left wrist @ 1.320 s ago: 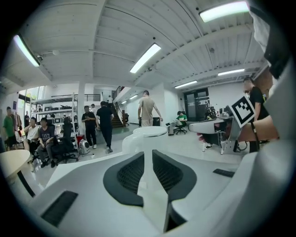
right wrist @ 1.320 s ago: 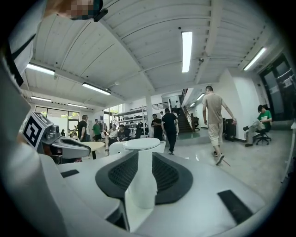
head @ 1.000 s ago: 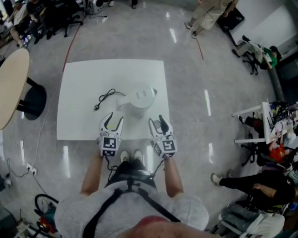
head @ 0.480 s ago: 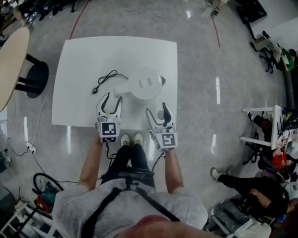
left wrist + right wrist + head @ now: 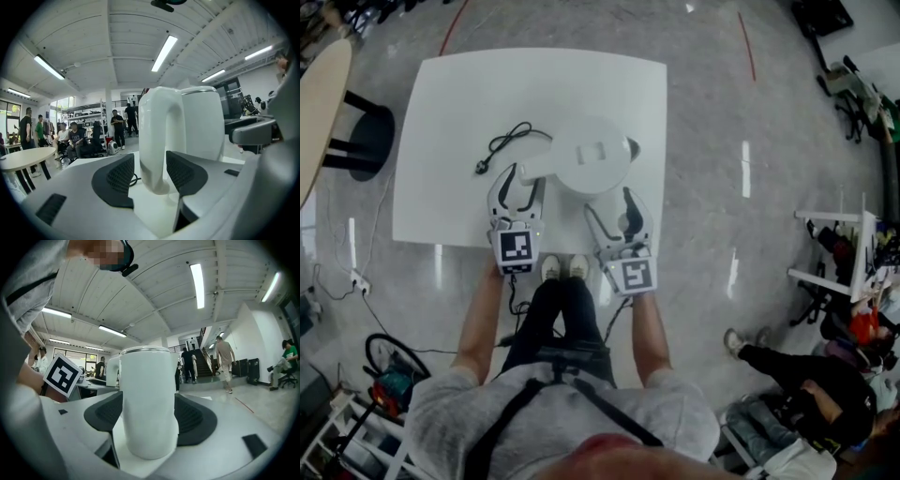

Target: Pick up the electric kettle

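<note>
1. Your left tool (image 5: 521, 180), over the near edge of the worktop (image 5: 450, 103): jaws apart, gripping nothing. The handle (image 5: 157, 140) of the electric kettle (image 5: 592, 161) stands upright in line with the gap between the dark pads. It sits nearer the right-hand pad, with clear space on the other side.
2. Your right tool (image 5: 607, 199), just beside the left one: jaws wide and just been opening, holding nothing. The kettle's white body stands straight ahead between the two pads and fills the gap in the right gripper view. Neither pad is pressed on it.
3. Electric kettle: upright near the worktop's middle, lid on, handle towards your left tool.
4. Power cord (image 5: 508, 142): black, loosely coiled, lying beyond the left tool, left of the kettle.
5. Round table (image 5: 317, 112): on the floor, far left.
</note>
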### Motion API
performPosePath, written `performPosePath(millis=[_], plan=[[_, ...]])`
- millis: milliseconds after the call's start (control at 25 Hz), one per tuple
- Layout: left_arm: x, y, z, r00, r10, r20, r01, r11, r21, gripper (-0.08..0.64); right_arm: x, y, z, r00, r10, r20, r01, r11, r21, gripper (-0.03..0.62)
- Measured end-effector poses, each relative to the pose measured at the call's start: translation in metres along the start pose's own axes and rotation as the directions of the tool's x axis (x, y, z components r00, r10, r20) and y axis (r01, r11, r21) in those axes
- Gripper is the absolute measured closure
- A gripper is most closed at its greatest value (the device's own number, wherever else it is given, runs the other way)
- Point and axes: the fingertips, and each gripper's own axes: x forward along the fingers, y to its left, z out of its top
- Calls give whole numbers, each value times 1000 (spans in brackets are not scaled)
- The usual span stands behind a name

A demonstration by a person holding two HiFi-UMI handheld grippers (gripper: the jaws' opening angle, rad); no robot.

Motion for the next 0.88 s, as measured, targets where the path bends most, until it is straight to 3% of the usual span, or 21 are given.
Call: performPosePath(millis=[680,880], plan=[[32,10,15,996,13,88,-12,1000,-3,359,12,4,9,997,56,60,-58,998,26,229],[35,10,28,997,23,74,-19,999,-45,359,12,5,10,995,79,58,-81,996,26,222]])
